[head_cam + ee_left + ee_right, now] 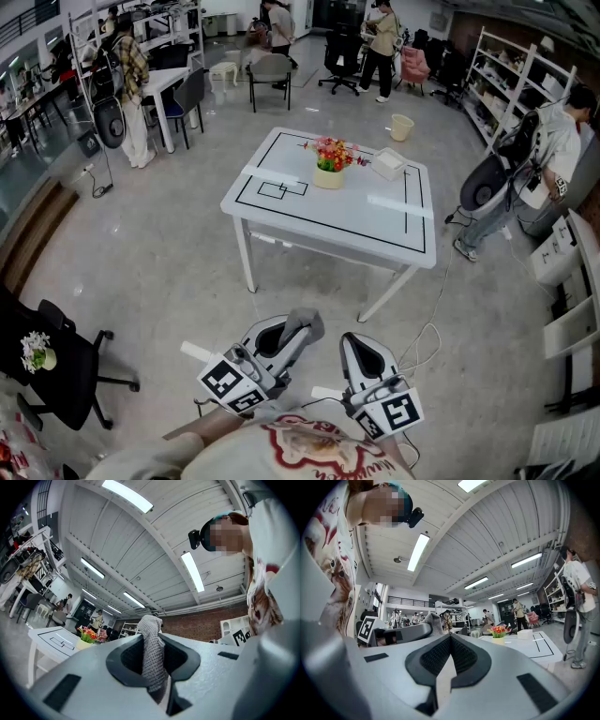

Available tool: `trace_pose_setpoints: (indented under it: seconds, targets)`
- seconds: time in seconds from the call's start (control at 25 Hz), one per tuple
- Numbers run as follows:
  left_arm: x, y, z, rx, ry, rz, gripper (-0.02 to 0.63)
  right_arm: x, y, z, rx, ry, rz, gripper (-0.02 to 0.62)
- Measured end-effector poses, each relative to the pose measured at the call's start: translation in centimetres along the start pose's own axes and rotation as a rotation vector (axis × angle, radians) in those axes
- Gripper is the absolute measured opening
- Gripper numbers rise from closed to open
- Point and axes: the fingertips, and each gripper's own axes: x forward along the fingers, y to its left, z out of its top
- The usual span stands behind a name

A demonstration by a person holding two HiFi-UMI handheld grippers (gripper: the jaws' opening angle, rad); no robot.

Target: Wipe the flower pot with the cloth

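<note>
Sitting mid-table: flower pot (pixel 328 177), cream, blooms on top, axis prob upright (small in head view). Table (pixel 281 225) under it; box (pixel 388 162) at pot's 3 o'clock. Both claws well apart from table, over floor. L gripper (pixel 302 330) clamped on grey cloth (pixel 307 322); pot at its 12–1 o'clock. R gripper (pixel 354 343) jaws closed, nothing between; pot at its 11. Distances approx equal; L has cloth, so L should lead.

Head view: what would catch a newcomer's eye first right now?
The flower pot with its bright blooms stands out, near the middle of the white table across the floor ahead. Close to the camera, the left gripper has its jaws shut on a grey cloth that sticks out past them. The right gripper beside it is shut and empty.
</note>
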Motion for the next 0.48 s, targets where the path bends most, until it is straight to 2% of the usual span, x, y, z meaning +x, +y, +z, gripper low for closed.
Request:
trace_pose_setpoints:
  seconds: [0.48]
  targets:
    - [1.03,-0.16,-0.95,-0.009,0.022,-0.012,0.057,-0.23,-0.97,-0.67,0.006,0.012,-0.016,-0.002]
